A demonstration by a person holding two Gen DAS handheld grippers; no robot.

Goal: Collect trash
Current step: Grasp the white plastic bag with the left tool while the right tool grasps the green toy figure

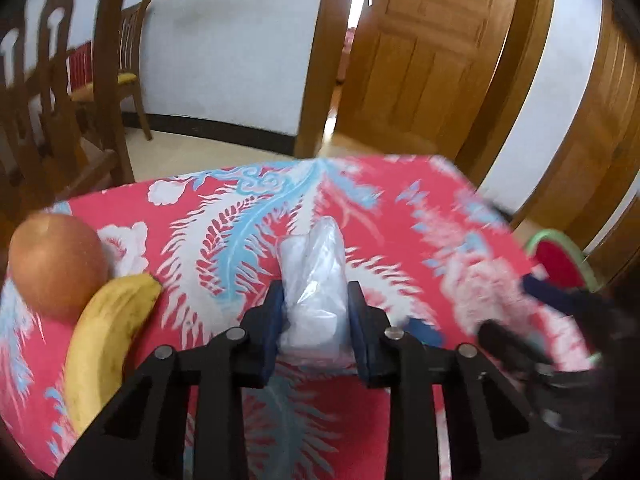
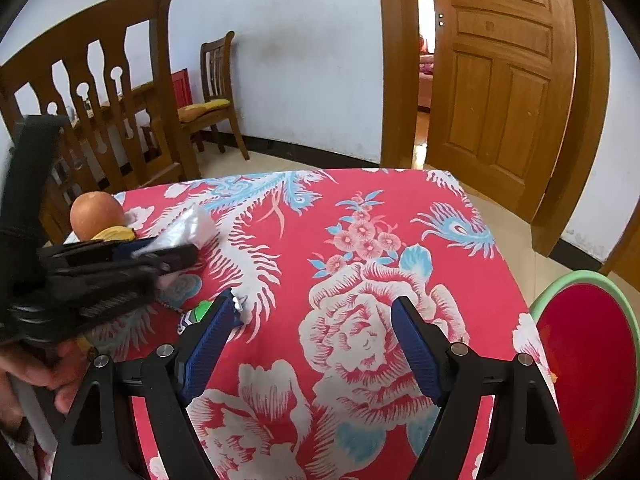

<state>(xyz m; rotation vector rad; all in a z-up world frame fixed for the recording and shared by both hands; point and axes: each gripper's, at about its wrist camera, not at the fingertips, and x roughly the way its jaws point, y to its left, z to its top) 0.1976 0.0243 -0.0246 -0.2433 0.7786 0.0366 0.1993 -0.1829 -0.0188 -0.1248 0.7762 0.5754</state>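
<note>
While right gripper [image 2: 312, 344] gapes empty, left gripper [image 1: 316, 320] pinches plastic wrapper [image 1: 314, 280].

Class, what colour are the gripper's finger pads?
Dark blue finger pads, clearest in the right wrist view.

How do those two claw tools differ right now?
The left gripper is shut on a crumpled clear plastic wrapper; the right gripper is open and empty. The left works beside the apple and banana; the right hovers nearer the red bin. Both have blue pads on black fingers.
</note>
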